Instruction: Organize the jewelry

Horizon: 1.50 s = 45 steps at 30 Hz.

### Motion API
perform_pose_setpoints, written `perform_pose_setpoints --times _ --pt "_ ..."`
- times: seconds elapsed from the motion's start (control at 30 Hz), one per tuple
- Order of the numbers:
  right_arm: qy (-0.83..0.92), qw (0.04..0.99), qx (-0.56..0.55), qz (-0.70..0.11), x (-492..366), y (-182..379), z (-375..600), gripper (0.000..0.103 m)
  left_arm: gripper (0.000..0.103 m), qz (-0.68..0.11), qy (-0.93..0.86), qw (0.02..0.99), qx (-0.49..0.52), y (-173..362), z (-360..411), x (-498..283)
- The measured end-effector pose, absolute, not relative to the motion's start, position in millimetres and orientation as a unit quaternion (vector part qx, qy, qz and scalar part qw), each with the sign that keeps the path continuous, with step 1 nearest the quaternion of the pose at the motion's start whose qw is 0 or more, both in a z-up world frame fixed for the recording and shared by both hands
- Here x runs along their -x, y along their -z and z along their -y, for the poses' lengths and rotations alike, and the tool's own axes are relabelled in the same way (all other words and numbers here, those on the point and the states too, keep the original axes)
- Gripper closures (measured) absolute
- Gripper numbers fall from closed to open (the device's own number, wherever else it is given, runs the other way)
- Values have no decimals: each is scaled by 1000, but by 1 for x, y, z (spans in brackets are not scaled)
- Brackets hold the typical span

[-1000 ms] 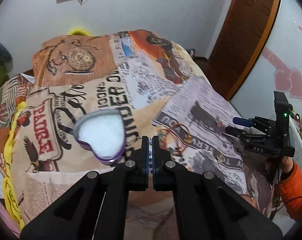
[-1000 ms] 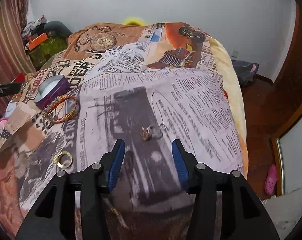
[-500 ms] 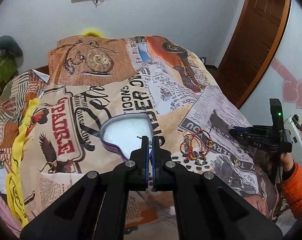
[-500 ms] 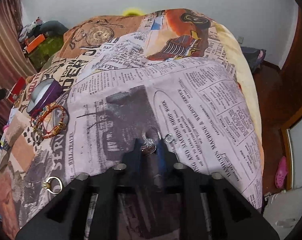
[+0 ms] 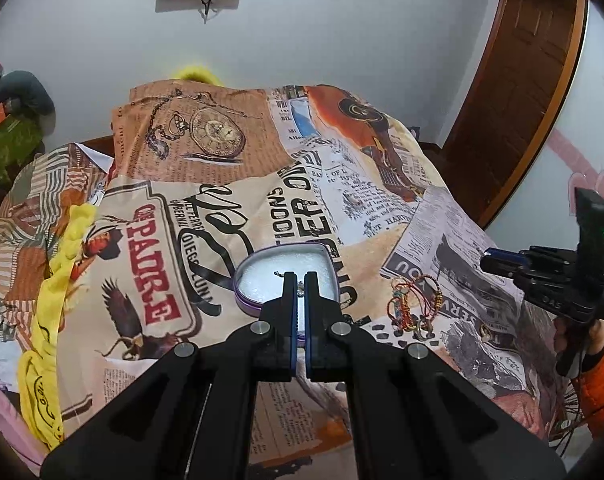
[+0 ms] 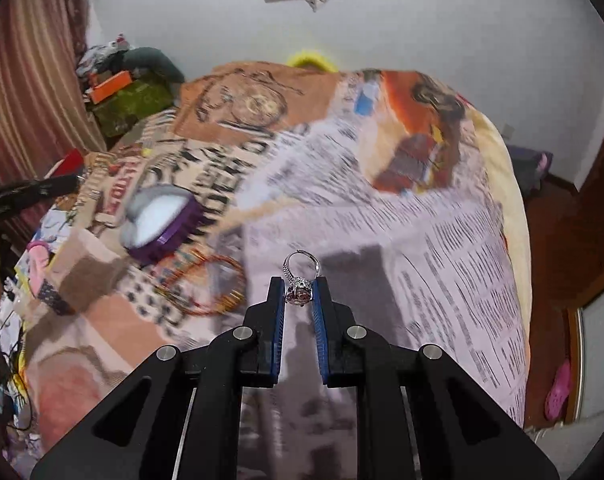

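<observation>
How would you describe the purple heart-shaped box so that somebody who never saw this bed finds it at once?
Start at the bed covered with the newspaper-print blanket. Near its middle, just ahead of the left gripper, sits the purple heart-shaped box, open, with white padding inside. The tangled red and gold bracelets beside it lie loose on the blanket; only the box has walls.

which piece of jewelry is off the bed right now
The silver ring with a reddish stone, pinched in the right gripper; the red and gold bangles lie on the bedspread.

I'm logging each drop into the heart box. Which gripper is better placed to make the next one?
Left. The left gripper is over the heart box's white padding, shut on a small jewelry piece. The right gripper holds a ring clear of the bedspread, away from the box.
</observation>
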State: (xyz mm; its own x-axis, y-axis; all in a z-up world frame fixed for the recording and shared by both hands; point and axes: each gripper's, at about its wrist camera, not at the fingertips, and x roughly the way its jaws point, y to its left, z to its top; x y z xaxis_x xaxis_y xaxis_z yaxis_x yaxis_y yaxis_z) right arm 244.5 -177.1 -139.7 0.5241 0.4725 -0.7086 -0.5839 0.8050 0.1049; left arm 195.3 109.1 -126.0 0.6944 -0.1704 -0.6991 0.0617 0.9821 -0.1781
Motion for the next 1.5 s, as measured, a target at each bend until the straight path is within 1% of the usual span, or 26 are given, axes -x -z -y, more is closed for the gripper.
perform_pose_setpoints --times 0.23,0.47,0.8,0.93,1.2,1.47,1.5 --pt "-352 866 58 -349 -240 112 132 90 102 -385 64 918 68 131 -117 -204" --pt "-382 857 72 -339 -242 106 82 90 102 -386 67 918 61 137 -124 -217" --pt "-398 826 90 -389 -262 135 33 90 102 -404 85 909 63 156 -132 -237" --pt "-388 821 108 -405 -270 146 20 90 102 -418 110 898 81 167 -134 -247" --pt "-389 798 127 -442 -281 168 6 90 102 -442 122 885 84 189 -134 -262" --pt "-386 790 146 -454 -282 182 1 90 101 -442 104 886 92 191 -146 -262" --pt "-387 789 147 -454 -282 183 0 90 100 -442 103 886 92 191 -147 -261"
